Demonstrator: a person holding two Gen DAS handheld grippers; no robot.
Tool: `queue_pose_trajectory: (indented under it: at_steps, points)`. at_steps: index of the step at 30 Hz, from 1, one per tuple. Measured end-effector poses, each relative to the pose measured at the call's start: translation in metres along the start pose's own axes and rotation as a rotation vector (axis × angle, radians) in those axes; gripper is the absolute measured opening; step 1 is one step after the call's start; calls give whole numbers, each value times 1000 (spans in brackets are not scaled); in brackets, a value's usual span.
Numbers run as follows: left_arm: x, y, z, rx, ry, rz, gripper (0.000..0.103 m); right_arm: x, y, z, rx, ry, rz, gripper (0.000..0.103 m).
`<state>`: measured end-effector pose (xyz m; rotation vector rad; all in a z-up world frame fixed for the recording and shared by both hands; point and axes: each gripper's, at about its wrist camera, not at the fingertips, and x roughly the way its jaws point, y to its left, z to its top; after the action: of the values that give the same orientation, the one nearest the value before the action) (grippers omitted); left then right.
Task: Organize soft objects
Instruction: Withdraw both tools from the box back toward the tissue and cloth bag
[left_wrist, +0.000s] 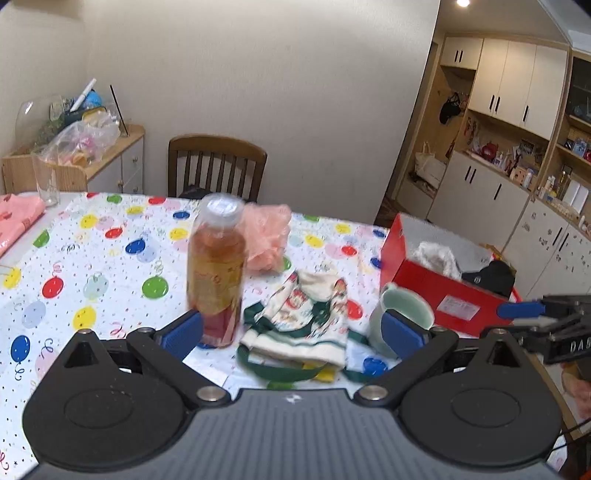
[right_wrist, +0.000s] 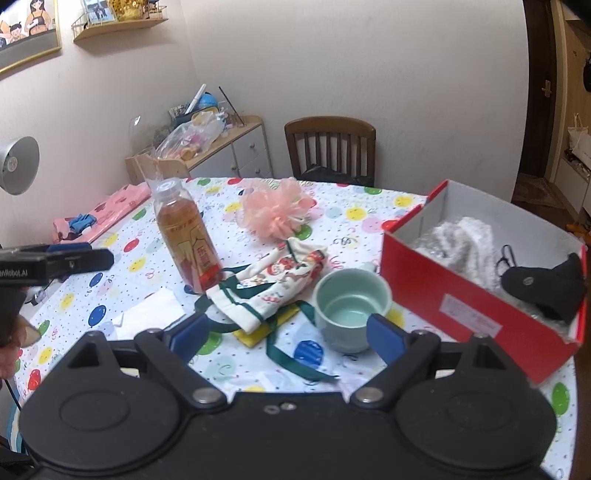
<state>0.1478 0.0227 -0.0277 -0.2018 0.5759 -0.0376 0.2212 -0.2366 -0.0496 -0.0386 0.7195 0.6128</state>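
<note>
A printed cloth with green ribbons (left_wrist: 303, 314) (right_wrist: 273, 284) lies in the middle of the balloon tablecloth. A pink mesh puff (left_wrist: 267, 236) (right_wrist: 275, 212) lies behind it. A red box (left_wrist: 436, 284) (right_wrist: 476, 295) at the right holds a white fluffy item (right_wrist: 469, 240) and a black soft item (right_wrist: 546, 284). My left gripper (left_wrist: 291, 334) is open and empty, just in front of the cloth; it also shows at the left of the right wrist view (right_wrist: 79, 258). My right gripper (right_wrist: 288, 334) is open and empty, close to the cloth and cup; it also shows in the left wrist view (left_wrist: 524, 310).
A tea bottle (left_wrist: 216, 273) (right_wrist: 186, 240) stands left of the cloth. A pale green cup (left_wrist: 402, 317) (right_wrist: 351, 310) stands between cloth and box. A yellow pad (right_wrist: 266, 328) lies under the cloth. A pink bag (right_wrist: 107, 210) lies far left. A chair (right_wrist: 330, 151) stands behind the table.
</note>
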Motion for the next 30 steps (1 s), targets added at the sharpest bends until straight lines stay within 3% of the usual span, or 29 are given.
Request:
queue_pose_trajectory:
  at_steps: [7, 14, 30]
  points:
    - [18, 29, -25, 57, 93, 59, 103, 34, 23, -1, 17, 51, -3, 92]
    - [40, 66, -54, 54, 183, 68, 103, 72, 39, 2, 57, 91, -48, 91]
    - [86, 113, -82, 95, 276, 95, 102, 158, 58, 4, 179, 196, -173, 80]
